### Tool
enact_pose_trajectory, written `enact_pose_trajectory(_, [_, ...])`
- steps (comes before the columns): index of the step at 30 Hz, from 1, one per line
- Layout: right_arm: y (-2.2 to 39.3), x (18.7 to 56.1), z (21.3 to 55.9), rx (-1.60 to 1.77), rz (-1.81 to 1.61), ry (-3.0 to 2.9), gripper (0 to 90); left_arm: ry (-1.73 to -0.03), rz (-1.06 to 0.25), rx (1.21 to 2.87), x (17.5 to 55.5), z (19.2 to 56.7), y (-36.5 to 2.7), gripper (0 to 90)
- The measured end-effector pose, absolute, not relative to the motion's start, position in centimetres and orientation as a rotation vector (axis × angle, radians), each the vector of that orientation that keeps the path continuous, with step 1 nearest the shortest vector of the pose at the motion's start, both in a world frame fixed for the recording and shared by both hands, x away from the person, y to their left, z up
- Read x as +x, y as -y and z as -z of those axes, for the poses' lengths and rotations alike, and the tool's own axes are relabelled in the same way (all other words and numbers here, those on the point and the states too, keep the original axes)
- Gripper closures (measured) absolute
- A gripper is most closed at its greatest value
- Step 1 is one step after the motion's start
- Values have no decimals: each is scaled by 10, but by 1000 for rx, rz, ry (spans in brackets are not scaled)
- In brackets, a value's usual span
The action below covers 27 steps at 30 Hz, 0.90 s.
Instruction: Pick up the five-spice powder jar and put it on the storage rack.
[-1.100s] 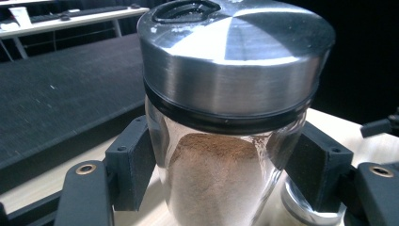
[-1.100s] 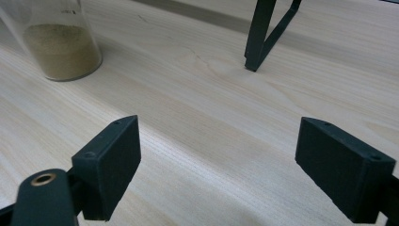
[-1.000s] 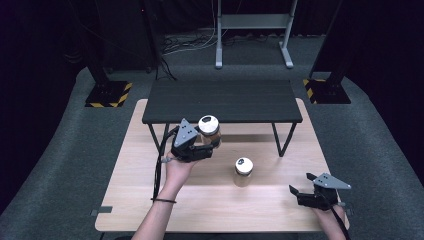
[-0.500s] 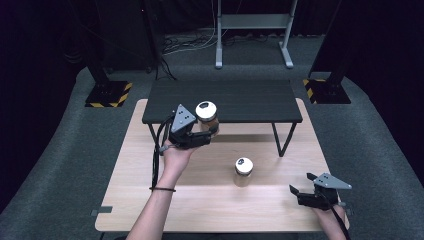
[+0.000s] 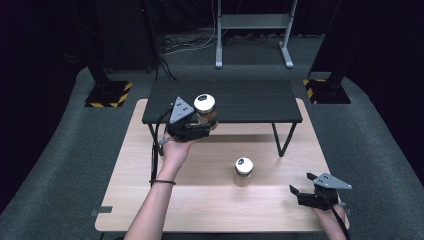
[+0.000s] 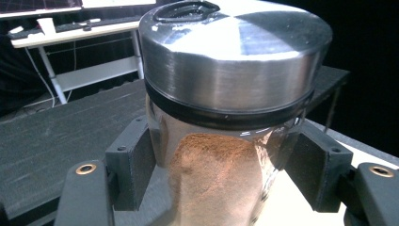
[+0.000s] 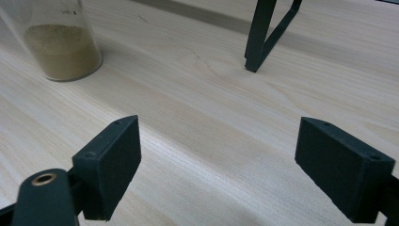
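The right gripper (image 5: 299,193) rests low at the near right corner of the wooden table (image 5: 210,210), jaws apart and empty. Farther in stands a jar of pale powder (image 5: 243,171). Beyond it, the left gripper (image 5: 202,131) clamps a jar of brown powder (image 5: 205,111), held at the front edge of the black shelf (image 5: 250,102).

A glass jar (image 5: 205,111) of reddish-brown powder with a silver metal lid stands upright, held off the counter (image 5: 150,170) and gripped at its sides, at the front left edge of the black shelf (image 5: 250,102).
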State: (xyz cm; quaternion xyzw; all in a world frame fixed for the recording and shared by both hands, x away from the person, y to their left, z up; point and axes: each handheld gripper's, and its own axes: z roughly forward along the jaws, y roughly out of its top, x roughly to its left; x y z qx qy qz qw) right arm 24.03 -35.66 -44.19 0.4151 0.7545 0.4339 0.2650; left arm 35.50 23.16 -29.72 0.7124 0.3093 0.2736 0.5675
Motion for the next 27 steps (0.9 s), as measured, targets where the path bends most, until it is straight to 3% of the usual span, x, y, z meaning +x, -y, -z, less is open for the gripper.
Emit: enact_pose_trajectory(27, [357,240,442,1118,-1179,-2039,138,-848,-647,1685,400,282,-209,303])
